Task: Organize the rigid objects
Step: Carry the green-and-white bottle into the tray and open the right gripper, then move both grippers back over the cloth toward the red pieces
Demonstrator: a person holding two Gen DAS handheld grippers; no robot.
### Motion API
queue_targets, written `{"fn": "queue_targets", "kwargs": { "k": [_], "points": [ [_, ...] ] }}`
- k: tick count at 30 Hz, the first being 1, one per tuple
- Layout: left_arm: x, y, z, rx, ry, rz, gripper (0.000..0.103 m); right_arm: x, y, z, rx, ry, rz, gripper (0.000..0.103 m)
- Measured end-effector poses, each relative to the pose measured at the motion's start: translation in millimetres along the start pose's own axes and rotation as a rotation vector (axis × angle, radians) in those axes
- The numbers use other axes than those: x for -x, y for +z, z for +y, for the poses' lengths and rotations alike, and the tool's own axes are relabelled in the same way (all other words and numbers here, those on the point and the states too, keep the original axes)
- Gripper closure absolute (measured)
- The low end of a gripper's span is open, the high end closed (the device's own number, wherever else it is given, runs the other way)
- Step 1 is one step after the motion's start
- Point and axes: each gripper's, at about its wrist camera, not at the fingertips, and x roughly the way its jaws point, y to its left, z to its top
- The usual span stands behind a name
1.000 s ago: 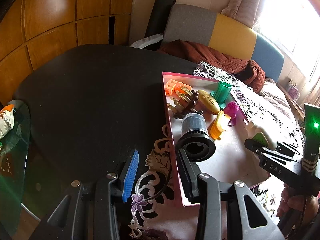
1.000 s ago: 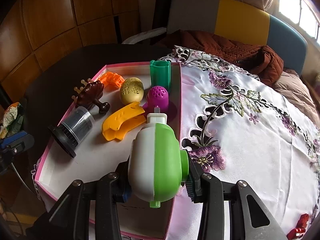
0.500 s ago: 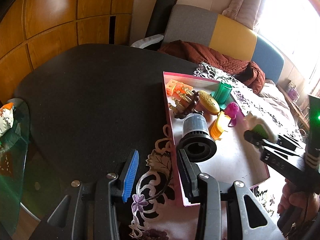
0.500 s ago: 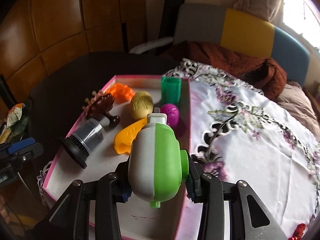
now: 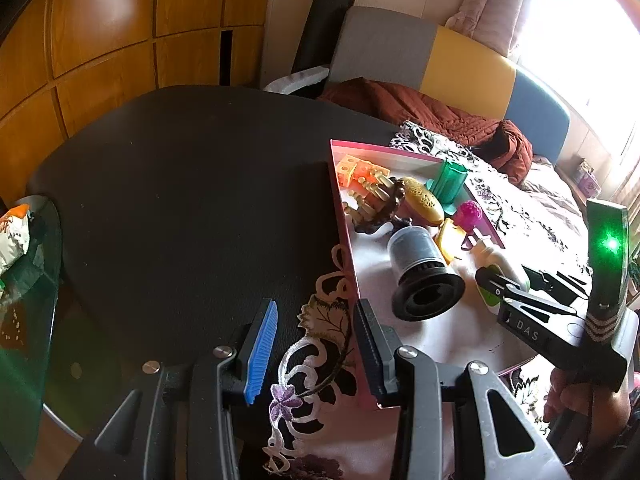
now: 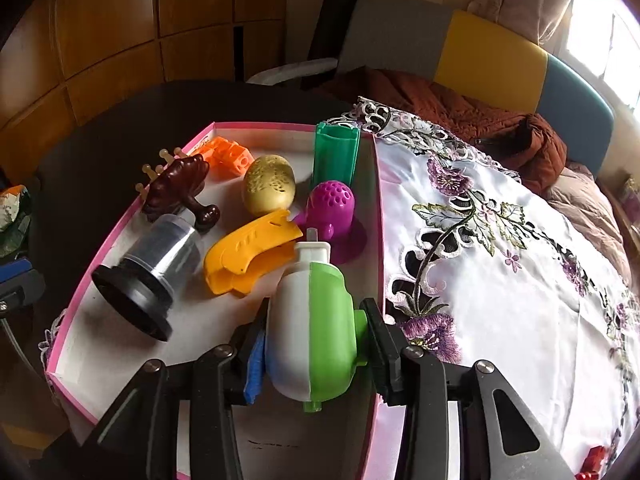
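Note:
A pink-rimmed box [image 6: 100, 248] lies on the table edge. In it are a black-and-grey cylinder [image 6: 152, 264], an orange clip [image 6: 248, 256], a magenta perforated ball [image 6: 330, 204], a yellow egg [image 6: 270, 186], a green tube [image 6: 336, 152], a brown massager [image 6: 180, 188] and an orange block [image 6: 228, 156]. My right gripper [image 6: 314, 340] is shut on a white-and-green toy [image 6: 312, 320], low over the box's near right part, nozzle toward the clip. My left gripper [image 5: 316, 320] stands open and empty at the box's [image 5: 344, 216] near left corner, the right gripper [image 5: 504, 292] to its right.
An embroidered white cloth [image 6: 500, 280] covers the right of the dark round table [image 5: 180, 200]. A small red thing [image 6: 592, 460] lies at the cloth's near right. A glass side table with a snack bag [image 5: 16, 232] stands left. A sofa with a rust blanket [image 6: 460, 120] is behind.
My right gripper has carried the toy a little further over the box and lower, nearer the orange clip and magenta ball. The left gripper has kept still.

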Motion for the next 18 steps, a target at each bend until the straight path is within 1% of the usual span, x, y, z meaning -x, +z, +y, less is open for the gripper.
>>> {"fn": "queue_targets", "kwargs": {
  "k": [1, 3, 8, 18],
  "points": [
    [0, 0, -1, -0.001, 0.001, 0.001, 0.063, 1, -1, 0, -0.002, 0.003, 0.001, 0.058],
    [0, 1, -2, -0.003, 0.001, 0.0, 0.063, 3, -1, 1, -0.007, 0.015, 0.0, 0.052],
    [3, 1, -6, -0.017, -0.002, -0.009, 0.063, 17, -2, 4, -0.006, 0.022, -0.033, 0.041],
    [9, 0, -14, -0.049, -0.01, -0.019, 0.063, 37, -2, -8, -0.052, 0.023, -0.071, 0.035]
  ]
}}
